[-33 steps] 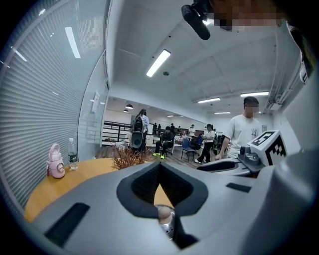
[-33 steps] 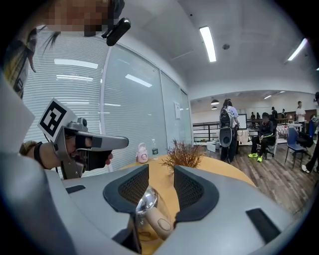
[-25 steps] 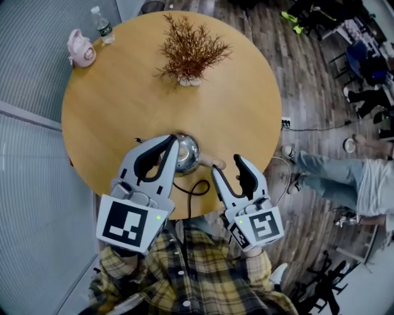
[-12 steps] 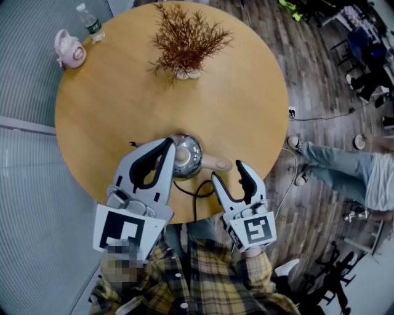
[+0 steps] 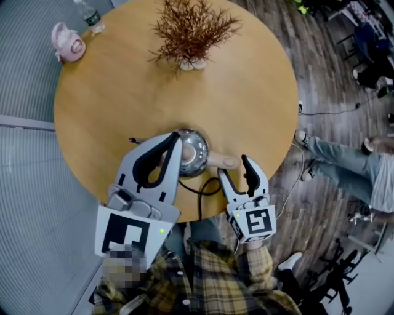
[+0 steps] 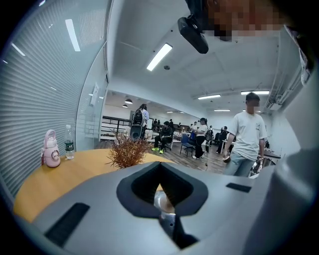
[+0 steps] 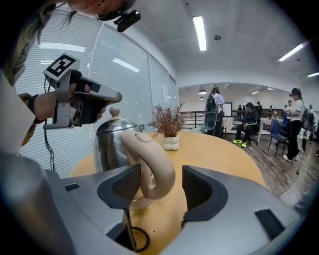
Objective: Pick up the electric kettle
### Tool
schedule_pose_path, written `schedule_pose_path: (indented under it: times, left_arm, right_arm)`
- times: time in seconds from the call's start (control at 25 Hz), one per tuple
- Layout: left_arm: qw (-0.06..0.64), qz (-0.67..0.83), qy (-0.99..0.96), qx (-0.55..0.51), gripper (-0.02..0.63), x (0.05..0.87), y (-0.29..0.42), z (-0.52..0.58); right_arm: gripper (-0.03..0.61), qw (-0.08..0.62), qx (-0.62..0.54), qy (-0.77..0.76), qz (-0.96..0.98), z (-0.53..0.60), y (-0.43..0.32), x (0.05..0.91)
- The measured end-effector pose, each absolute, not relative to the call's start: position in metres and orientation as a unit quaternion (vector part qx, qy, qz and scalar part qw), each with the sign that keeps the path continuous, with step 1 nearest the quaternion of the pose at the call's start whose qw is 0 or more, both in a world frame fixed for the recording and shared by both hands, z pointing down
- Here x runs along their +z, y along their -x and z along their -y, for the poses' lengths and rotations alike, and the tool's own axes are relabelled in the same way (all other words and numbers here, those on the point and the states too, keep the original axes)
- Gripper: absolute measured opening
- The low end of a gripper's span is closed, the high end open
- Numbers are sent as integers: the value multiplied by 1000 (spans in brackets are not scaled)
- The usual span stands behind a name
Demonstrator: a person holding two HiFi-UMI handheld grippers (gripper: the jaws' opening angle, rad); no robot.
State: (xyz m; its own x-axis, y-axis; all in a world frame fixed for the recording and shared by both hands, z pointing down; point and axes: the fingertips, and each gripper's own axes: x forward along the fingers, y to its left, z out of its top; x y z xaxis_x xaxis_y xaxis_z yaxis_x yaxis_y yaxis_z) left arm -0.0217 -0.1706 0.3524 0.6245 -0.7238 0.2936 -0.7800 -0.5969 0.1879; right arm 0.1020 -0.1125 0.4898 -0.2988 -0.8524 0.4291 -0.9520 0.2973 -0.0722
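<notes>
A steel electric kettle with a beige handle stands on the round wooden table near its front edge. My right gripper is open just behind the handle. In the right gripper view the handle stands between the two pads; the left pad looks close to it and a gap shows at the right pad. My left gripper hangs over the kettle's left side with its tips together. Its tip sits just above the lid knob, and it holds nothing.
A black cord loops on the table behind the kettle. A dried plant in a white vase stands at the far side, a pink bottle and a water bottle at the far left. A seated person's legs are right of the table.
Both grippers have sunk toward the table, the right one more. The right gripper's jaws now stand either side of the kettle's handle. The kettle has not moved.
</notes>
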Motion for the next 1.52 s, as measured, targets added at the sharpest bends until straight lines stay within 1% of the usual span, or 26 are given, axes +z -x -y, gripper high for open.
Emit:
schedule_pose_path:
  times: [0.2, 0.84, 1.04, 1.16, 1.24, 1.36, 1.44, 1.52]
  left_arm:
    - [153, 427, -886, 95, 3, 358, 26, 171]
    - [155, 434, -881, 105, 3, 375, 34, 174]
    - [154, 438, -879, 105, 2, 376, 34, 177]
    - [154, 440, -879, 105, 3, 375, 33, 178]
    - [154, 441, -878, 105, 3, 375, 33, 180]
    - [155, 444, -876, 104, 2, 375, 35, 182]
    - [156, 446, -875, 104, 2, 375, 36, 182]
    - [155, 447, -875, 104, 2, 375, 37, 183]
  right_arm:
    - [259, 152, 126, -581, 790, 121, -100, 495]
    - [258, 123, 99, -609, 778, 160, -110, 507]
    - [244, 133, 93, -613, 773, 171, -108, 507]
    - [221, 134, 82, -611, 776, 173, -106, 509]
    - [194, 132, 73, -611, 777, 175, -105, 510]
    - [140, 130, 62, -614, 776, 179, -101, 507]
    - [82, 129, 62, -618, 773, 179, -99, 507]
    - [69, 122, 70, -626, 767, 179, -100, 507]
